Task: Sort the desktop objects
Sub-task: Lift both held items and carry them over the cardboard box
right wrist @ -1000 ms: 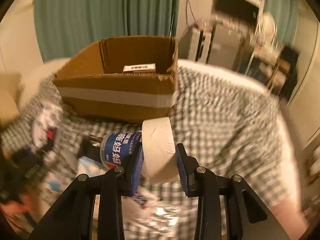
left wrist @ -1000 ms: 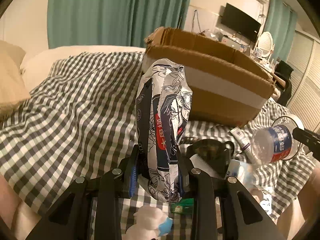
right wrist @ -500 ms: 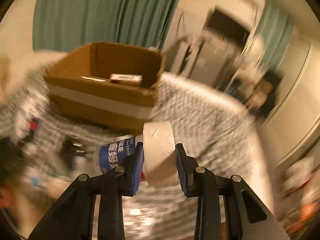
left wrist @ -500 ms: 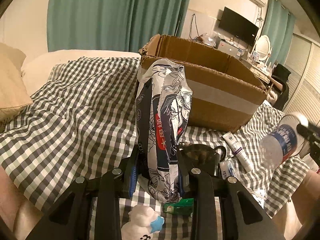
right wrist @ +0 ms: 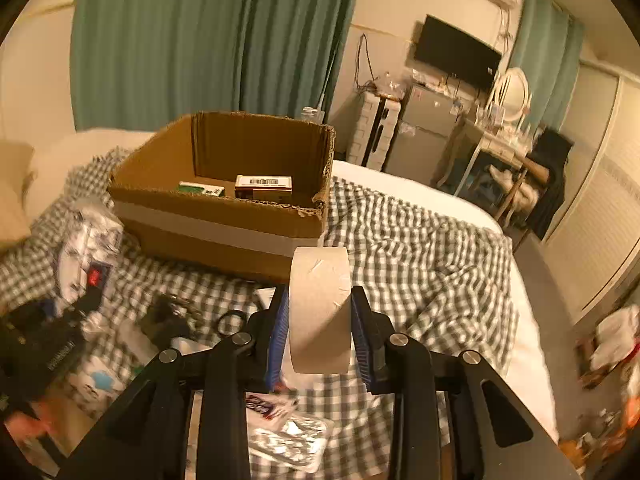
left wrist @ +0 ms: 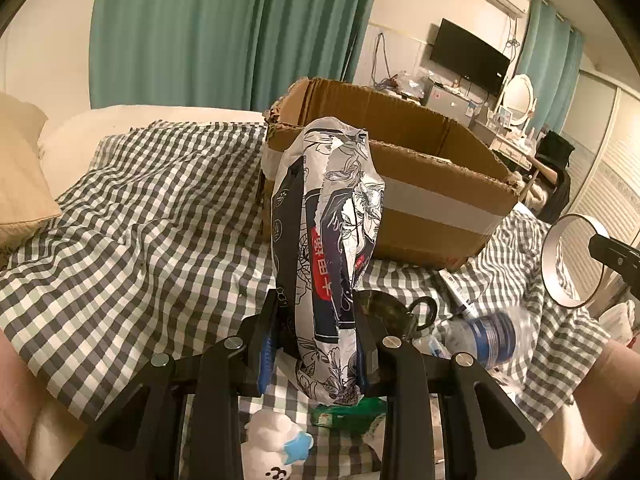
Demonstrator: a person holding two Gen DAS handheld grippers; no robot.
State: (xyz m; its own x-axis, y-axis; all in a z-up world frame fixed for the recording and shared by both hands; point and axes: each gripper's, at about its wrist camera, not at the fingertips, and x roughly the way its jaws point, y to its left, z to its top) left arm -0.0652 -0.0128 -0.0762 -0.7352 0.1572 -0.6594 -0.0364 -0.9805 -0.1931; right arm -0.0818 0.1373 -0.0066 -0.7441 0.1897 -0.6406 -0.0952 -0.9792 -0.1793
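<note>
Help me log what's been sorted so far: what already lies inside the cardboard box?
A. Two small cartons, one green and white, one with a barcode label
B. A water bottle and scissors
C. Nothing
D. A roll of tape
A: the right wrist view looks into the cardboard box and shows a green-and-white carton beside a barcode-labelled carton on its floor.

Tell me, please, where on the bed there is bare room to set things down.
Free: the checked cover right of the cardboard box, and the cover left of the box toward the pillow. Crowded: the strip in front of the box, with scissors, a water bottle and packets.
</note>
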